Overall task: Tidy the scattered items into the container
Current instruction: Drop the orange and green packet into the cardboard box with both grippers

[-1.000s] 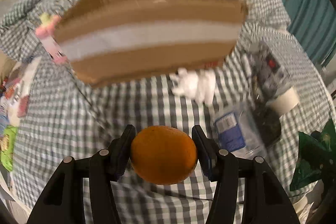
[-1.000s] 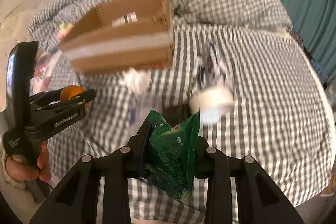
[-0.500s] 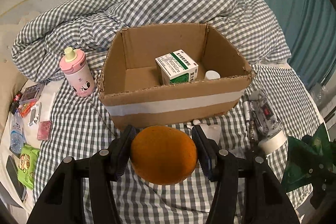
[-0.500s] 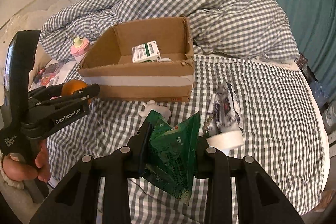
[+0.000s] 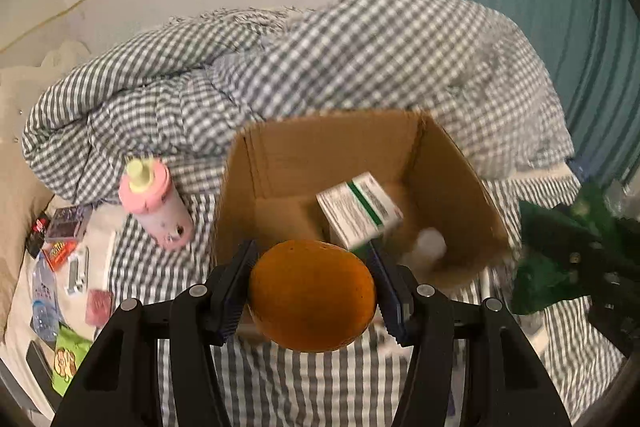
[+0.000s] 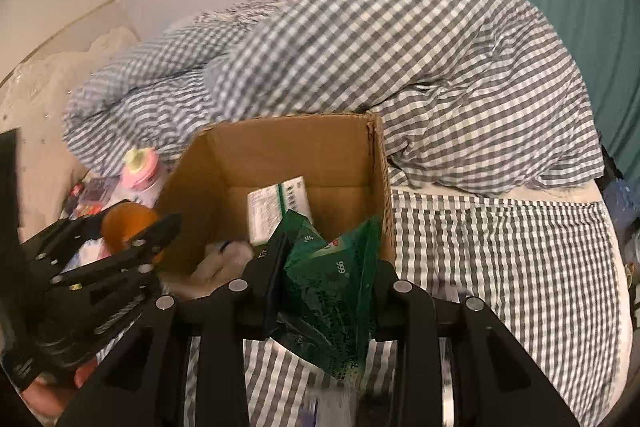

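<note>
An open cardboard box stands on the checked bed, with a green-and-white carton and a small white bottle inside. My left gripper is shut on an orange, held at the box's near rim. My right gripper is shut on a crumpled green packet, hanging over the box's near edge. In the right wrist view the left gripper with the orange sits left of the box.
A pink bottle stands left of the box. Small packets, a water bottle and a green snack bag lie at the bed's left edge. A bunched checked duvet rises behind the box; a teal curtain hangs at right.
Both grippers rose and moved toward the box, so its inside now shows close up. The orange and the green packet stay gripped.
</note>
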